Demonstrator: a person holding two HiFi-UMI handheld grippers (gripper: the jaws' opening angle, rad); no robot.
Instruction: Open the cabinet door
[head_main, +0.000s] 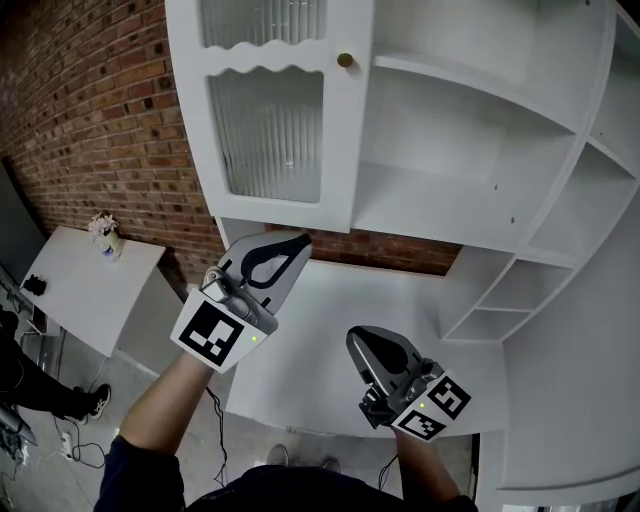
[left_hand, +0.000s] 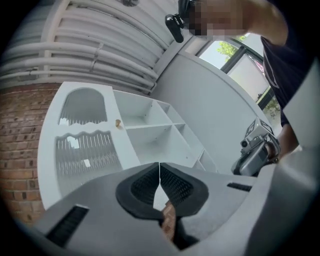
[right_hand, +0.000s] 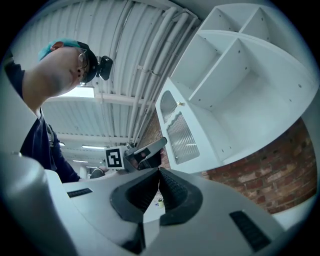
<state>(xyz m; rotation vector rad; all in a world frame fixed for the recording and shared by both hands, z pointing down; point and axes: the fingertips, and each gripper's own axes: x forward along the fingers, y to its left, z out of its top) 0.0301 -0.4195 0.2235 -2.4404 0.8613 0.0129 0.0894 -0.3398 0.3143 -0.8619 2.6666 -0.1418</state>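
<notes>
The white cabinet door (head_main: 270, 120) with ribbed glass panels hangs closed at the upper left, its small brass knob (head_main: 345, 60) on its right edge. My left gripper (head_main: 298, 242) is raised below the door, shut and empty, some way under the knob. My right gripper (head_main: 360, 336) is lower and to the right, over the white table, its jaws also together with nothing between them. In the left gripper view the shut tips (left_hand: 159, 165) point toward the door (left_hand: 85, 145) and knob (left_hand: 118, 122). The right gripper view shows shut tips (right_hand: 159, 171), the door (right_hand: 182, 135) and the knob (right_hand: 181, 104) above.
Open white shelves (head_main: 470, 120) fill the cabinet to the right of the door. A white table (head_main: 330, 320) lies beneath. A brick wall (head_main: 90, 110) stands at left, with a low side table bearing a small vase (head_main: 105, 235). Cables and a person's shoe (head_main: 95, 400) are on the floor.
</notes>
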